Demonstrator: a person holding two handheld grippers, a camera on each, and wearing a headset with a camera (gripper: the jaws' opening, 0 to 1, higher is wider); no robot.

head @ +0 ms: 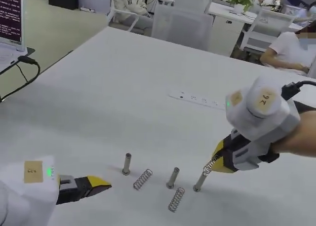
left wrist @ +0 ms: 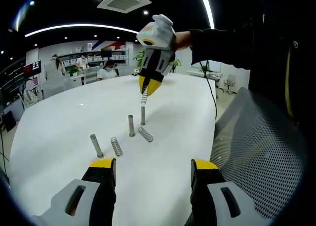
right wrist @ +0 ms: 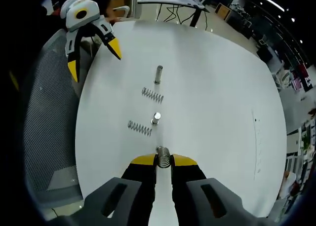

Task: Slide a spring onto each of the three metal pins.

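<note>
Three upright metal pins stand in a row on the white table: left pin (head: 127, 164), middle pin (head: 173, 177), right pin (head: 200, 181). Two springs lie loose, one (head: 142, 179) between the left and middle pins, the other (head: 176, 199) in front of the middle pin. My right gripper (head: 213, 163) is shut on a third spring (head: 210, 166), held tilted just above the right pin's top. In the right gripper view that spring (right wrist: 163, 157) sits between the pads. My left gripper (head: 101, 184) rests low at the near left, open, with nothing between its fingers (left wrist: 103, 169).
A white power strip (head: 197, 98) lies on the table behind the pins. A laptop (head: 10, 18) with a black cable stands off the far left edge. A grey mesh chair (left wrist: 266, 152) is beside the table's near edge. People sit at desks beyond.
</note>
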